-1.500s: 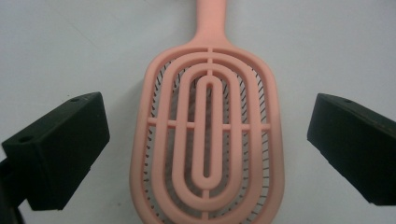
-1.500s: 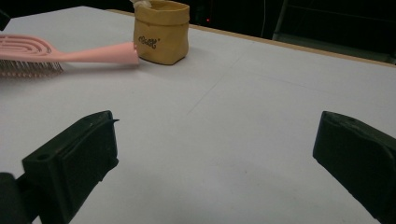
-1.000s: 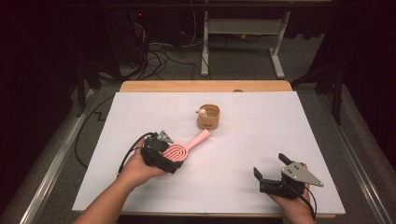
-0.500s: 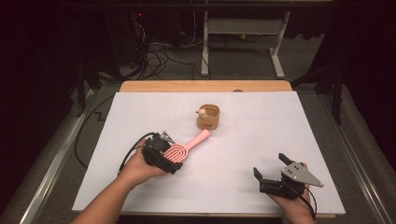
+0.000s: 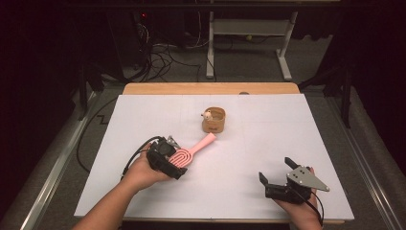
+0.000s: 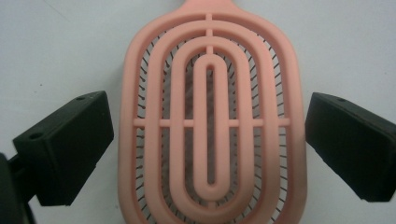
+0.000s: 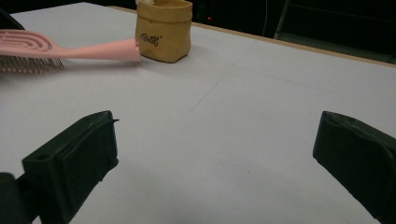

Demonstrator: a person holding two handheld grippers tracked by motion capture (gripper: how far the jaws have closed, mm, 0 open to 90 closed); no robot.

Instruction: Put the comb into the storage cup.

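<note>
- Nothing moved since half a second ago: both grippers, brush and pouch sit where they were.
- Left gripper (image 5: 168, 160) low over head of pink hairbrush (image 6: 210, 126); jaws spread wide, one each side of head, small gaps showing, not touching.
- Hairbrush: smooth matte pink plastic, oval vented head built of concentric loops joined by thin cross-bars, fine dark bristles visible through slots, pointing down at table.
- Lies flat on white table cover (image 5: 268, 143), left of centre, tapered handle aimed up and right, tip close to tan pouch (image 5: 214, 120).
- Pouch: small soft-sided bucket, rolled rim, dark script on front; pale small item poking over rim.
- Right gripper (image 5: 280, 176) near front right edge, well apart from brush, jaws wide open over bare cover, holding nothing; grey three-cornered plate on top.
- Cover matte, faint grid lines; wooden table edge (image 5: 210, 88) along far side.
</note>
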